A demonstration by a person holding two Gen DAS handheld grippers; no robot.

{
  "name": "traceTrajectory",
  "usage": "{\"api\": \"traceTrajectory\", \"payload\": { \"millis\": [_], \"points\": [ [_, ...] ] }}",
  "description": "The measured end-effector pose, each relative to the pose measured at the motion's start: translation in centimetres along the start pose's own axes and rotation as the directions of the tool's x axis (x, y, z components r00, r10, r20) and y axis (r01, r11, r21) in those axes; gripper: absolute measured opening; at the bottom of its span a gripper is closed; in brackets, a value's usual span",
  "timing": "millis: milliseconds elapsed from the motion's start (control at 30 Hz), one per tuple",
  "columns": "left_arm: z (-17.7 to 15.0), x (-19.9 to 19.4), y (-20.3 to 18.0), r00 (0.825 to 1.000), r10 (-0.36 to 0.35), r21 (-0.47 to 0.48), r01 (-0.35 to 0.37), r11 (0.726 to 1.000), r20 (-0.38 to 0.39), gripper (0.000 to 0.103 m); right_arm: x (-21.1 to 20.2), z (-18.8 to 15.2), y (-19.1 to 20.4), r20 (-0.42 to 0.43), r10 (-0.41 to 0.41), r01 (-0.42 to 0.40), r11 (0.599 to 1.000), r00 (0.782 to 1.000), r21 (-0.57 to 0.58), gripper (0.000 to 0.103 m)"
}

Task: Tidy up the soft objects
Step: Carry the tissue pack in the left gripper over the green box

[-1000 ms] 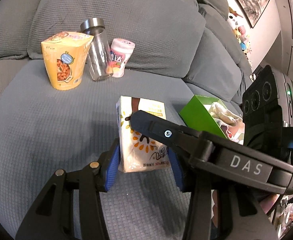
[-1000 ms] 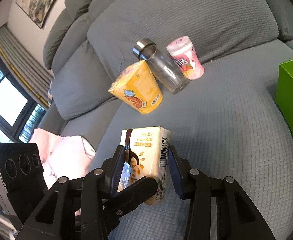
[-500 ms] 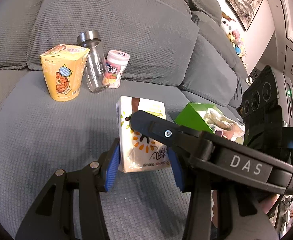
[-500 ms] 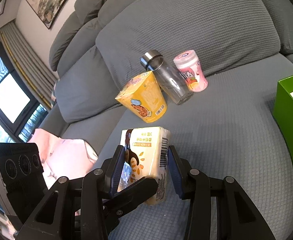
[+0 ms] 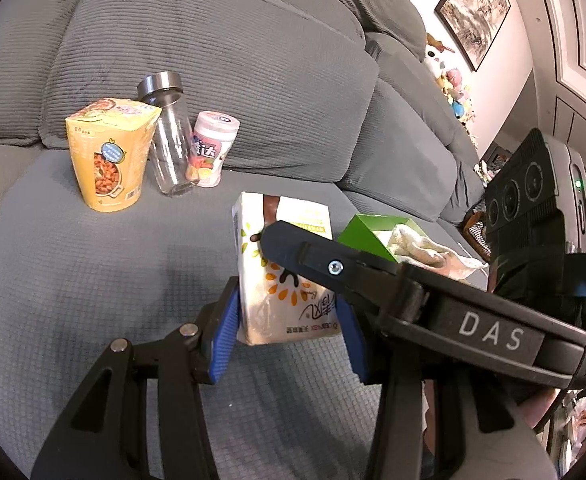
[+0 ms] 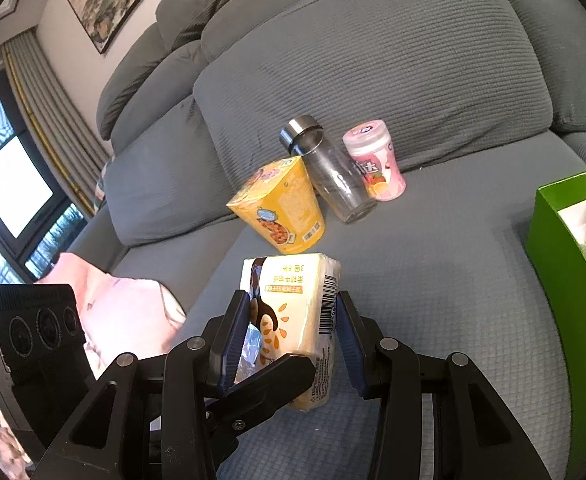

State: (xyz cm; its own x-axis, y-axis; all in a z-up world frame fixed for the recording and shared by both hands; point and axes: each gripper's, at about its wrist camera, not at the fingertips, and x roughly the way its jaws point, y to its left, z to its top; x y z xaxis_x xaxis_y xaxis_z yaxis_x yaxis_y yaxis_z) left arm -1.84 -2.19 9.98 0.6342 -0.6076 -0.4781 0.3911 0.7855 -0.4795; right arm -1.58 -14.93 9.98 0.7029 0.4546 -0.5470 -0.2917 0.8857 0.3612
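Both claws, left claw [image 5: 289, 320] and right claw [image 6: 289, 344], are clamping one tissue pack [image 5: 285, 268] above the sofa seat [image 5: 93, 280]. Carrying it level toward the green box [image 6: 565, 276] beside it, gently squeezing, seems wisest.

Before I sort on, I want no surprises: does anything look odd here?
Yes: both grippers clamp one tissue pack, the left gripper and the right gripper from crossing directions. Behind it, the bottle leans against the yellow carton.
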Motion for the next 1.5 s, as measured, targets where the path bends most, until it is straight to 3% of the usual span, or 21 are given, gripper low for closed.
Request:
{"api": "traceTrajectory", "payload": {
  "millis": [967, 1500],
  "points": [
    [-0.1, 0.0, -0.2, 1.0, -0.022, -0.011, 0.022, 1.0, 0.003, 0.044, -0.3, 0.1, 0.1, -0.006, -0.036, 0.036, 0.999, 0.999, -0.008, 0.046],
    [1.6, 0.6, -3.9, 0.999, -0.032, 0.059, 0.032, 0.998, 0.001, 0.044, -3.7, 1.7, -1.1, 0.05, -0.037, 0.037, 0.999, 0.998, 0.008, 0.046]
  ]
}}
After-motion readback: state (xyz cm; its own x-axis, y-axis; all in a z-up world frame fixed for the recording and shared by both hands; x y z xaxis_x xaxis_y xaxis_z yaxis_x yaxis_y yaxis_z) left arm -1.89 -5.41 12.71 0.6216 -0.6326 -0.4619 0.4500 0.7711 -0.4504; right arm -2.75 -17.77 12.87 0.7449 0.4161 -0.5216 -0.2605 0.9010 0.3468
